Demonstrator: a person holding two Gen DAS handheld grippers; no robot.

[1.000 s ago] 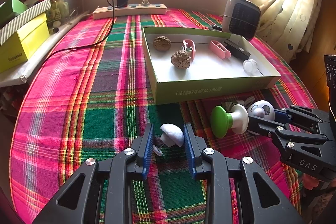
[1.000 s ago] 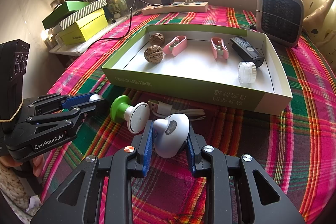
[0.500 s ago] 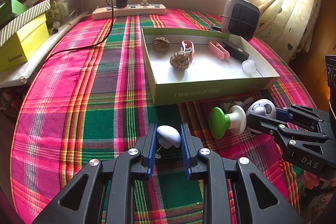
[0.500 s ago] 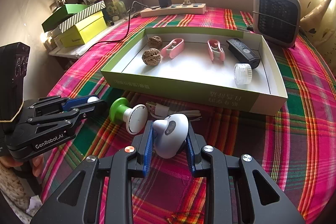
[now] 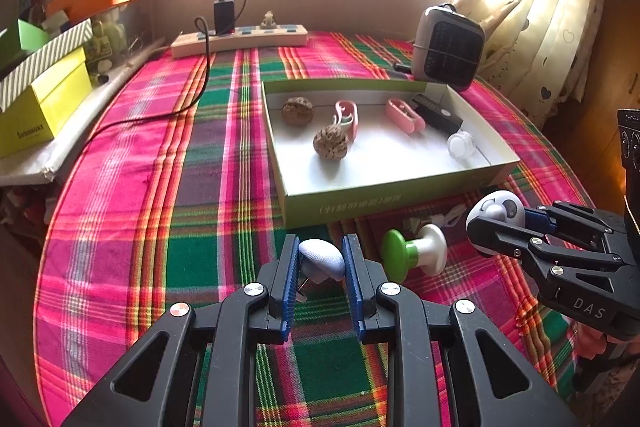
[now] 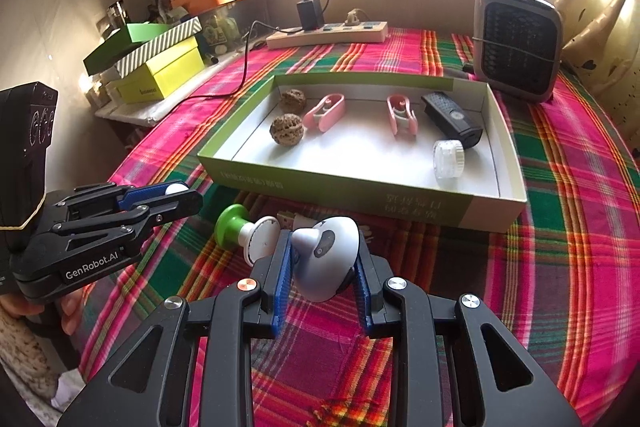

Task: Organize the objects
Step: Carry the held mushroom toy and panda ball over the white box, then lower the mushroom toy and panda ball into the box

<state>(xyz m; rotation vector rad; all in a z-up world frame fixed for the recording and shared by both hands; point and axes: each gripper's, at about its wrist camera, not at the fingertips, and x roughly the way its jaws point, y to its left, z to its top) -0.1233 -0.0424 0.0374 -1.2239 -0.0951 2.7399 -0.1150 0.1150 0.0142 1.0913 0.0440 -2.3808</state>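
Two grippers, two catches: left gripper (image 5: 320,259) is clamped on a small white cap (image 5: 321,258), a thin pin poking out beneath it, low over the plaid cloth (image 5: 180,187). At three o'clock from it, right gripper (image 6: 320,259) squeezes a grey-white panda knob (image 6: 326,255). Between the two lies a green-headed stamp (image 5: 414,255) on its side. At twelve o'clock sits the tray (image 6: 340,187), holding walnuts (image 6: 286,129), pink clips (image 6: 324,113), a remote (image 6: 452,119) and a clear lid (image 6: 448,159)
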